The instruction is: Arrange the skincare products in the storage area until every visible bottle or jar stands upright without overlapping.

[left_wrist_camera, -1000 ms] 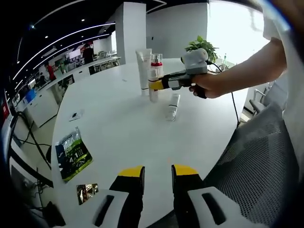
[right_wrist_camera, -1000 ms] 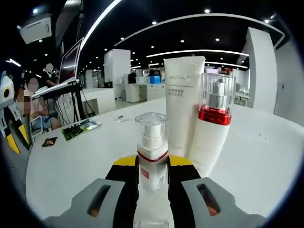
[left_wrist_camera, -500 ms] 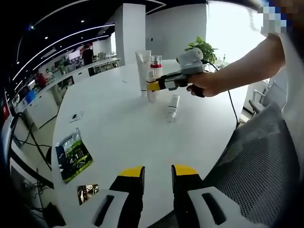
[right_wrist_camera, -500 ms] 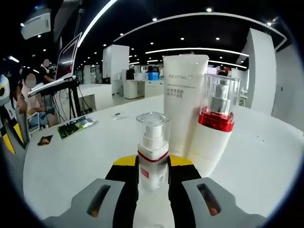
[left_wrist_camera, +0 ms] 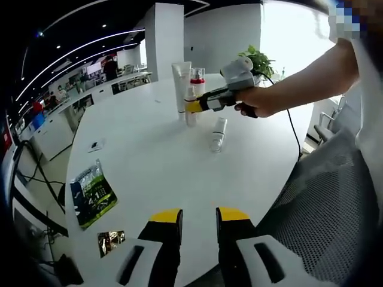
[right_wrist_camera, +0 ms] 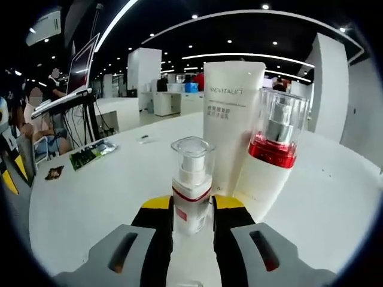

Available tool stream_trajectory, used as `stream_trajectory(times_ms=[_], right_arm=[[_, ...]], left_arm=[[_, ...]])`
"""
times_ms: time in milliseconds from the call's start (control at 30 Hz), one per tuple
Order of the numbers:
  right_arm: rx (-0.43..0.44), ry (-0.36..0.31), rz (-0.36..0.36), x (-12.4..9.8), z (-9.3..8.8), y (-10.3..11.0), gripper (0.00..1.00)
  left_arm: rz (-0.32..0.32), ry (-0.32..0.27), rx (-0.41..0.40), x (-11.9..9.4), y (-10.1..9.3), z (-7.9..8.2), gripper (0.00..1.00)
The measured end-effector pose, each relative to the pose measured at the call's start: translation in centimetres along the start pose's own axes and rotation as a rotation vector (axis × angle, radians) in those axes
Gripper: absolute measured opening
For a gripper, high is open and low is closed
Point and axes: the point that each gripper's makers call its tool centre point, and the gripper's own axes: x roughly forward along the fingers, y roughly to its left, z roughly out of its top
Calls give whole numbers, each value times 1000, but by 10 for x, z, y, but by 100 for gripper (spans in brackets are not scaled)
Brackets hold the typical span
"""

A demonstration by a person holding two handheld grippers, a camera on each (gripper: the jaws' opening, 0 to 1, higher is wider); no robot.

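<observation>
My right gripper [right_wrist_camera: 192, 209] is shut on a small clear-capped pump bottle [right_wrist_camera: 191, 194] with a red band, held upright. Just beyond it stand a tall white tube [right_wrist_camera: 230, 137] and a white bottle with a red collar [right_wrist_camera: 269, 161], side by side. In the left gripper view, the right gripper [left_wrist_camera: 192, 106] holds that small bottle [left_wrist_camera: 191, 113] in front of the tube [left_wrist_camera: 181, 84] and the red-collared bottle [left_wrist_camera: 197, 81]. A clear-capped bottle [left_wrist_camera: 218, 133] lies on its side on the white table [left_wrist_camera: 155, 161], nearer to me. My left gripper [left_wrist_camera: 199, 218] hangs open over the table's near edge, holding nothing.
A green packet [left_wrist_camera: 93, 191], a small card [left_wrist_camera: 109, 242] and a small flat item [left_wrist_camera: 94, 145] lie at the table's left side. A grey mesh chair [left_wrist_camera: 335, 197] stands at the right. A potted plant [left_wrist_camera: 251, 58] is beyond the table. A person's arm [left_wrist_camera: 305, 86] reaches in from the right.
The right gripper has carried the small pump bottle a little farther from me, closer to the tube and the red-collared bottle. The left gripper has not moved.
</observation>
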Motion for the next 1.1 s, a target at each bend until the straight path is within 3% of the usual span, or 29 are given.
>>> stream_trajectory(times_ms=[167,400,700,900,1100], right_arm=[[20,14,-2,-3,-2,2,23],[84,100,-29,-5,-20,0,23],[159,148,-70,-9,-28,-4,23],[186,201,-93,-31,-35,5,27],[192,178,-129,-62,-24,22,29]], left_arm=[[1,1,6,0,0,-1,22],[6,-3,13,-2,1,-1,22],[32,-31,-6,-5,10,4,22],[30,-65,-15,-10,14,9,22],[-14,-118,1,-14,5,20,22]])
